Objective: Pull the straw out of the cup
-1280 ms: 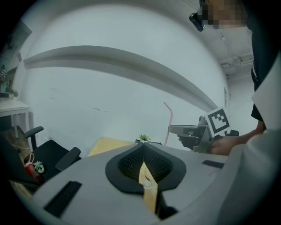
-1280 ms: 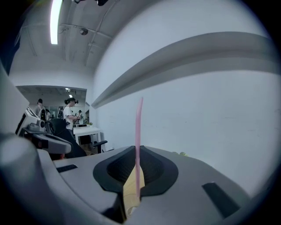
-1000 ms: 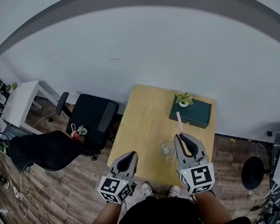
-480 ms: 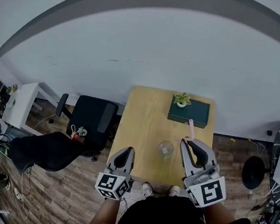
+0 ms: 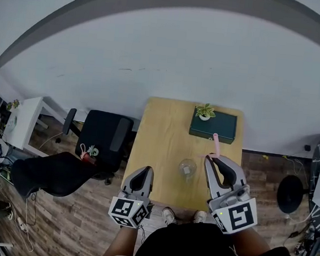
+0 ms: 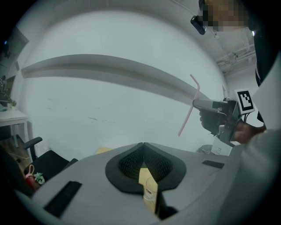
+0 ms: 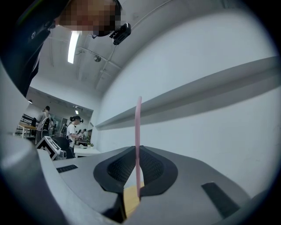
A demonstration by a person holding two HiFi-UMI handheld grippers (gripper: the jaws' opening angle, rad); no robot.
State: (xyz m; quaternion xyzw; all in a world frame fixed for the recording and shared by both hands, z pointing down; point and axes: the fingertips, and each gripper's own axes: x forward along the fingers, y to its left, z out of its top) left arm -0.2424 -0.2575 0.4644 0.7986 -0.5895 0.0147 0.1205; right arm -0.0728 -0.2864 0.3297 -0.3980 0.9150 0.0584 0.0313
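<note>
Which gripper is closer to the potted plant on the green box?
Right. The right gripper, holding the pink straw, is just short of the potted plant; the left gripper is farther back and leftward.

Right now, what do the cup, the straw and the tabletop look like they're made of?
Cup: clear and glossy, glass or hard plastic; you can see through it. Straw: smooth pink, probably plastic, thin with a bent tip. Tabletop: pale matte wood or wood-look laminate; no grain can be made out.
</note>
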